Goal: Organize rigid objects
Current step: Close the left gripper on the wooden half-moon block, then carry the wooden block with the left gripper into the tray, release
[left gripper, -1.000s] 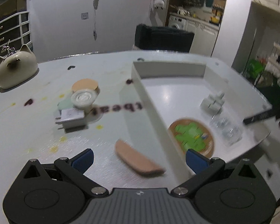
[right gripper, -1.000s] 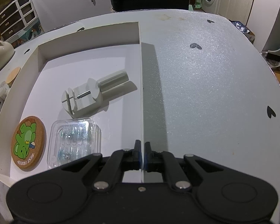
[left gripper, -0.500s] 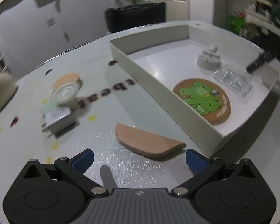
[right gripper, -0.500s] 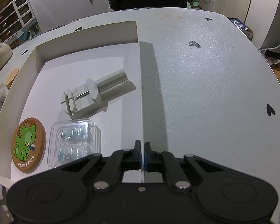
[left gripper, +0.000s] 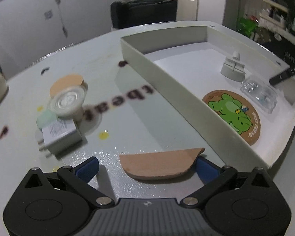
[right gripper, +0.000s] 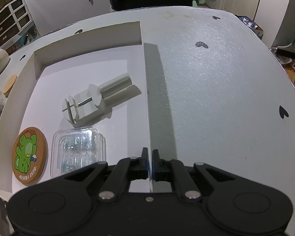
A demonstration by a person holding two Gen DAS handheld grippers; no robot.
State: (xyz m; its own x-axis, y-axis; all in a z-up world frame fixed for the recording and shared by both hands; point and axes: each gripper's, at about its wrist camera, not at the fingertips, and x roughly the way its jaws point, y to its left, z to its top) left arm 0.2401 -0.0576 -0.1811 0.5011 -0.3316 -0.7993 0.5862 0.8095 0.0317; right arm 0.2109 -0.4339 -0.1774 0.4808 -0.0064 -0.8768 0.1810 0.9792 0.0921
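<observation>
White tabletop (left gripper: 159,118) filled both views, with a dark chair and kitchen units blurred behind. At far left lay what we had not yet sorted: a charger (left gripper: 59,133), a small clear-topped jar (left gripper: 67,102) and a cork disc (left gripper: 65,81), huddled together. Nearer us, our left claw (left gripper: 145,167) stood with its blue pads wide apart around a flat wooden piece (left gripper: 159,165) lying on the tabletop just outside the tray (left gripper: 167,90); the right pad looked to be at its pointed end, the left pad well clear. Inside the tray sat a frog coaster (right gripper: 29,157), a clear case (right gripper: 78,151) and a white tool (right gripper: 96,98). Our right claw (right gripper: 149,162) was pinched together on the tray's right wall, steadying it. We judged the wooden piece to be the step in hand: close on it, lift it over the wall, and set it on bare tray floor.
</observation>
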